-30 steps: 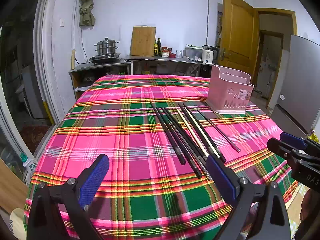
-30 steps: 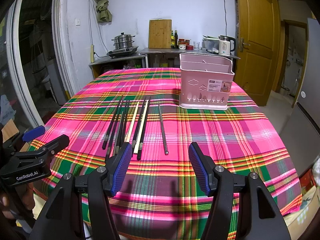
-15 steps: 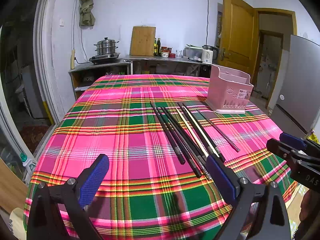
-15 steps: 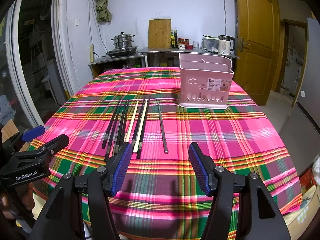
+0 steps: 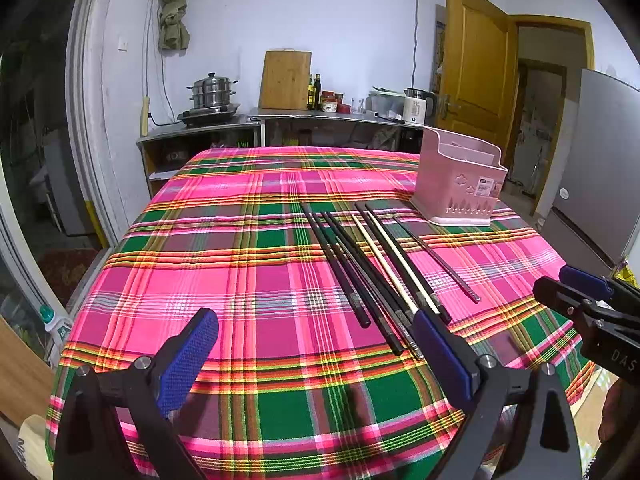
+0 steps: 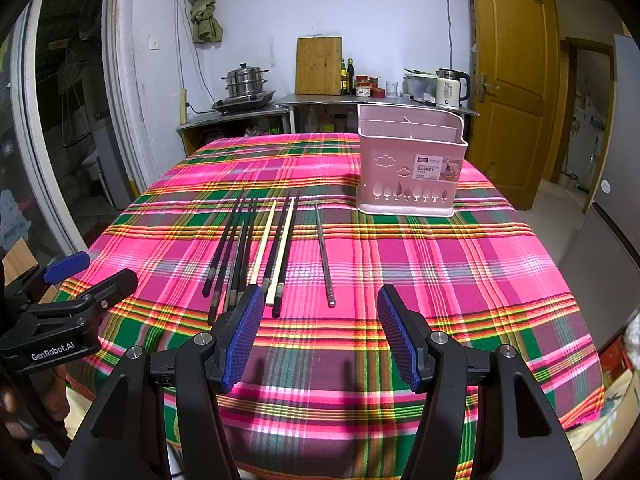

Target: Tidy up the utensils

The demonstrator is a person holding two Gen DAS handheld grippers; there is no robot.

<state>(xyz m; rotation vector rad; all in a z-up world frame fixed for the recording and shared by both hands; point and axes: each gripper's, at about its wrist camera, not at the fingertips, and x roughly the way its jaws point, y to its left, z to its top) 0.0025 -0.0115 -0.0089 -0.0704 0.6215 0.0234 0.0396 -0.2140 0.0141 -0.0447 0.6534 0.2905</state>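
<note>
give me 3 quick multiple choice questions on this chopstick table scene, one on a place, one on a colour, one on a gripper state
1. Where does the lone grey chopstick lie?
A. inside the basket
B. between the chopstick bundle and the basket
C. on the floor

2. What colour is the basket?
A. pink
B. blue
C. white

3. How is the right gripper?
A. shut on a chopstick
B. open, empty
C. shut, empty

Answers:
1 B: the grey chopstick lies apart from the bundle, on the basket's side.
2 A: the basket is pink.
3 B: the right gripper has its pads spread, holding nothing.

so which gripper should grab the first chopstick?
Right, probably. The right gripper is open, and the lone grey chopstick lies just ahead of its gap, nearest the pink basket. The left gripper faces bare cloth.
</note>
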